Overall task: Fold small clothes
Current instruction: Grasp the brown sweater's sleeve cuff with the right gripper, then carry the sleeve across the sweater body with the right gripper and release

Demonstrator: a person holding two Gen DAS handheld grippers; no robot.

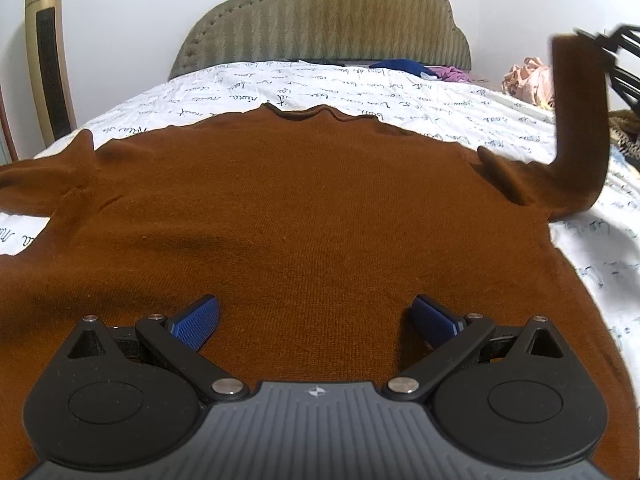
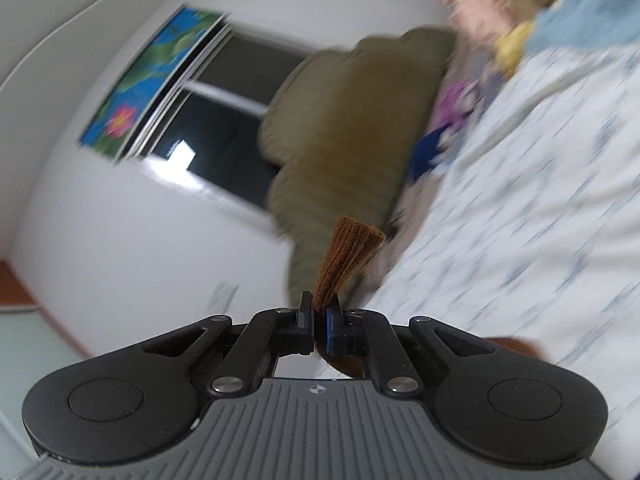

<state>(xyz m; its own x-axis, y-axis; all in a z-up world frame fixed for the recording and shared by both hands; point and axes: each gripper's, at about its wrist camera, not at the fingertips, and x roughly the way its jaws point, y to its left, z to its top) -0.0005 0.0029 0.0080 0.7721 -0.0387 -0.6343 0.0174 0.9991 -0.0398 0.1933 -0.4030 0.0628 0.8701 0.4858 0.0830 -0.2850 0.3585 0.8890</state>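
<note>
A brown knit sweater (image 1: 304, 208) lies flat on the bed, neck towards the headboard. My left gripper (image 1: 316, 316) is open, its blue pads (image 1: 200, 320) resting low over the sweater's hem. The sweater's right sleeve (image 1: 576, 128) is lifted up in the air at the right, held at its cuff by my right gripper (image 1: 588, 38). In the right wrist view my right gripper (image 2: 320, 320) is shut on the brown sleeve cuff (image 2: 344, 256), which sticks out past the fingertips. The left sleeve (image 1: 36, 184) lies flat at the left.
The bed has a white sheet with script print (image 1: 360, 92) and an olive padded headboard (image 1: 320, 20). Loose clothes (image 1: 416, 66) lie near the headboard, more at the right edge (image 1: 528, 76). A gold tower fan (image 1: 46, 52) stands at the left.
</note>
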